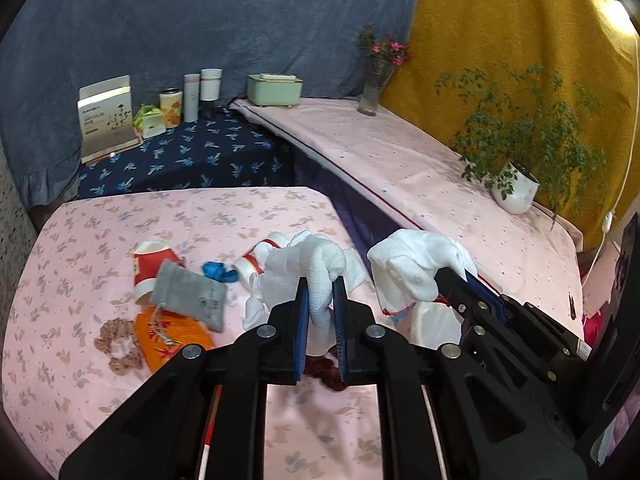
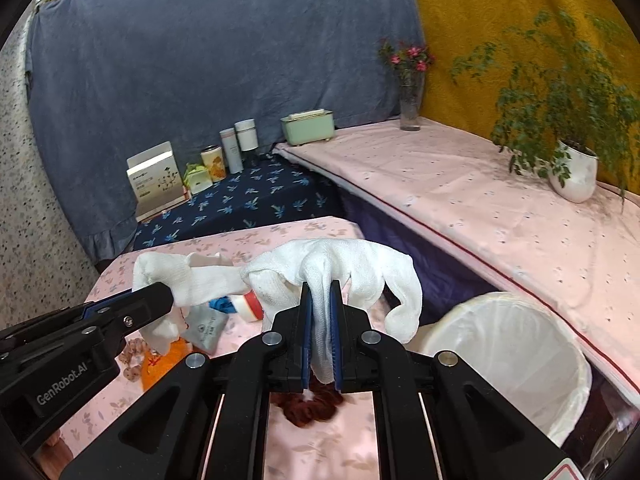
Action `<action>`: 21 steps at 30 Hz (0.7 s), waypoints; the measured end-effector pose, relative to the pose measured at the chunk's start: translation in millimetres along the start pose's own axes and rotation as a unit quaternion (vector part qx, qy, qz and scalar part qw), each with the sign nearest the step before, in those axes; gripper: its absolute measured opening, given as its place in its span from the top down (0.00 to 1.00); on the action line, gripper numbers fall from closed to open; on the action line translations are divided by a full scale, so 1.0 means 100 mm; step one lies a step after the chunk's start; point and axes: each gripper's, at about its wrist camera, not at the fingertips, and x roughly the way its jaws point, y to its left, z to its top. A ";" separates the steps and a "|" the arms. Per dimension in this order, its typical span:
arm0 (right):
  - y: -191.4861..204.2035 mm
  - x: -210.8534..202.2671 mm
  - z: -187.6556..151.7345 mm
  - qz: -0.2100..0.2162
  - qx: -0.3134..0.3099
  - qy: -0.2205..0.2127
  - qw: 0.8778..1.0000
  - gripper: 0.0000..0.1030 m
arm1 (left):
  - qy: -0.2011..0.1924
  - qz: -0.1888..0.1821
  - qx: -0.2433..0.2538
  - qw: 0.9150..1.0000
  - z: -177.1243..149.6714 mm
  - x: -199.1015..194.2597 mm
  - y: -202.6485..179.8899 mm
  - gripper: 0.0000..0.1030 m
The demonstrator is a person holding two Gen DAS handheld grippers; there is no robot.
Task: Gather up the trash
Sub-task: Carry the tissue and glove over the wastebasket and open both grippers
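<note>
My left gripper (image 1: 320, 280) is shut on a white knitted glove (image 1: 308, 268) and holds it above the pink table (image 1: 80, 280). My right gripper (image 2: 322, 284) is shut on a second white glove (image 2: 360, 268), also lifted; it shows in the left wrist view (image 1: 416, 260) at the right. The left gripper and its glove (image 2: 192, 276) show at the left of the right wrist view. A white-lined trash bin (image 2: 516, 352) stands low at the right, beside the table.
On the table lie red-and-white paper cups (image 1: 152, 264), a grey pouch (image 1: 192, 296), a blue scrap (image 1: 218, 271), an orange cloth (image 1: 172, 336), a pink scrunchie (image 1: 120, 344) and a dark red scrunchie (image 2: 312, 404). A potted plant (image 2: 572, 176) and vase (image 2: 410, 104) stand on the right counter.
</note>
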 end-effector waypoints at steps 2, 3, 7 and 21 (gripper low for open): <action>-0.15 -0.06 -0.02 -0.008 0.008 -0.002 1.000 0.92 | 0.004 -0.006 0.008 1.000 -0.02 0.04 -0.14 0.89; -0.25 -0.09 -0.03 -0.013 0.014 -0.002 1.000 0.92 | 0.006 -0.009 0.011 1.000 -0.04 0.06 -0.20 0.89; -0.58 -0.19 -0.09 -0.030 0.033 -0.004 0.999 0.92 | 0.015 -0.021 0.029 0.999 -0.10 0.16 -0.51 0.89; -1.53 -0.31 -0.43 -0.082 0.094 0.014 0.992 0.92 | 0.051 -0.060 0.071 0.994 -0.31 0.52 -1.36 0.89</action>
